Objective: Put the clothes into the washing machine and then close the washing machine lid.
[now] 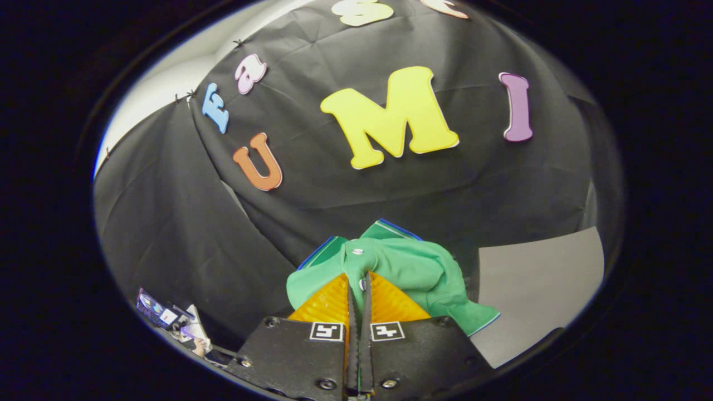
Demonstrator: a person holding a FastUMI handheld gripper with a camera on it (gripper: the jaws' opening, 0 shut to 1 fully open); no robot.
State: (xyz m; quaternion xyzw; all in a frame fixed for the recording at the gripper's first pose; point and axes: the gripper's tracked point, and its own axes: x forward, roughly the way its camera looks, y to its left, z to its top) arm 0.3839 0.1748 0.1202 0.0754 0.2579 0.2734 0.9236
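Note:
A green garment (412, 267) with white buttons and a blue-edged collar hangs bunched from my gripper (358, 275). The two fingers are pressed together on a fold of its cloth near the button placket, so the gripper is shut on it. The garment is lifted in the air, draping over and to the right of the fingers, with the black booth wall behind it.
A grey flat surface (540, 278) lies to the right beyond the garment. Down to the left of the fingers sits a small cluttered item with a printed card (170, 317).

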